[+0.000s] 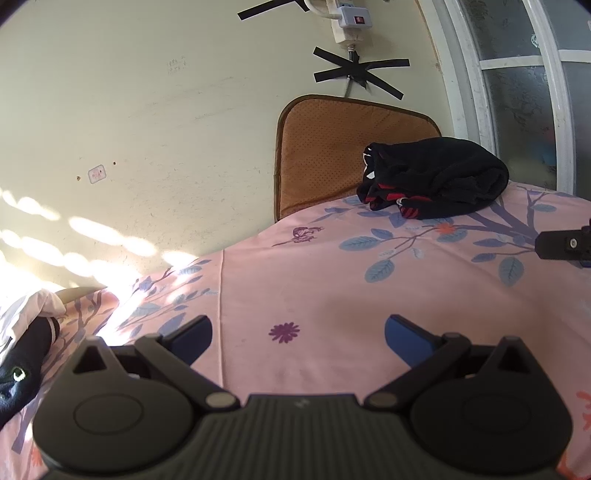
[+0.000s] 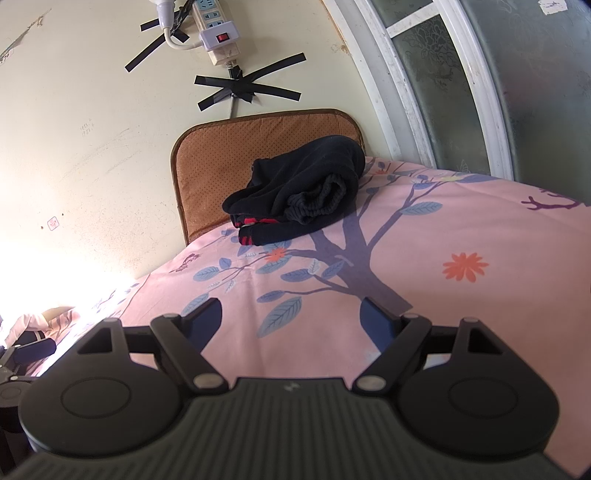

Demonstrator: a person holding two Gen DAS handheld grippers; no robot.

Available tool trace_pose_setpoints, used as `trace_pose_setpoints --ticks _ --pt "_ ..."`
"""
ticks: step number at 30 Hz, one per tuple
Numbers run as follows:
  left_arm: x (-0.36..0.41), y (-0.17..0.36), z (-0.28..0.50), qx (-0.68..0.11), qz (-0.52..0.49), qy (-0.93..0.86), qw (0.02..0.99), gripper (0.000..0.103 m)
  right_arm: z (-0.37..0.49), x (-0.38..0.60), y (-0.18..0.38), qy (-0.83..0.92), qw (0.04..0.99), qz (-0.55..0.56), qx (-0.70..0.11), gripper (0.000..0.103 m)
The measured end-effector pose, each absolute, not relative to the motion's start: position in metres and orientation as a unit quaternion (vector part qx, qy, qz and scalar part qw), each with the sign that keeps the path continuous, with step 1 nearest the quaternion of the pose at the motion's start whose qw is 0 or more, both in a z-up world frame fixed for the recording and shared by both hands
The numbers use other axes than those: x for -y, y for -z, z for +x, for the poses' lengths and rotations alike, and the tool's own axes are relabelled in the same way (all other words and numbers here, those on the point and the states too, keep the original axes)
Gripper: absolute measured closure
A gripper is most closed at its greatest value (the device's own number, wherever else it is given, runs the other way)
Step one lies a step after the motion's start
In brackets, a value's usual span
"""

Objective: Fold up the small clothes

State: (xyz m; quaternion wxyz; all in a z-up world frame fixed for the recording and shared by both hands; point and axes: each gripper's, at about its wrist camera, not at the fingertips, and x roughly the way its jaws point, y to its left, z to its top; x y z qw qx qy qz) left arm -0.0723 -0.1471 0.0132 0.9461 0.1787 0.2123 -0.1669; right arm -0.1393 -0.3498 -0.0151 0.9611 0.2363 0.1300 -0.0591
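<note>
On the pink floral bedsheet (image 1: 314, 280), toward one o'clock in the left wrist view, a black garment (image 1: 436, 177) with red stripes is seen bundled in a loose heap, resting against the foot of a brown cushion (image 1: 332, 147) that is propped on the cream wall. In the right wrist view the same garment (image 2: 299, 192) is found at twelve o'clock, well apart from both tools. The left gripper (image 1: 297, 338) is held over bare sheet with its jaws spread wide and nothing between them. The right gripper (image 2: 291, 321) is likewise held with jaws apart and empty. At nine o'clock in the left view, white and dark clothes (image 1: 26, 332) are lit by sun. A taped power strip (image 2: 218, 33) is fixed to the wall.
</note>
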Motion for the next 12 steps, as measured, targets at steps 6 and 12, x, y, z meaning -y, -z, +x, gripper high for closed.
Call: trace_pose_setpoints --ticks 6,12 --pt "0.1479 -0.0130 -0.0746 -0.207 0.182 0.171 0.946 0.000 -0.1393 0.3497 0.0151 0.059 0.961 0.236 -0.130 0.019" --pt "0.1477 -0.0143 -0.0765 -0.202 0.177 0.182 0.946 0.000 -0.1393 0.3497 0.0152 0.059 0.961 0.236 -0.130 0.019"
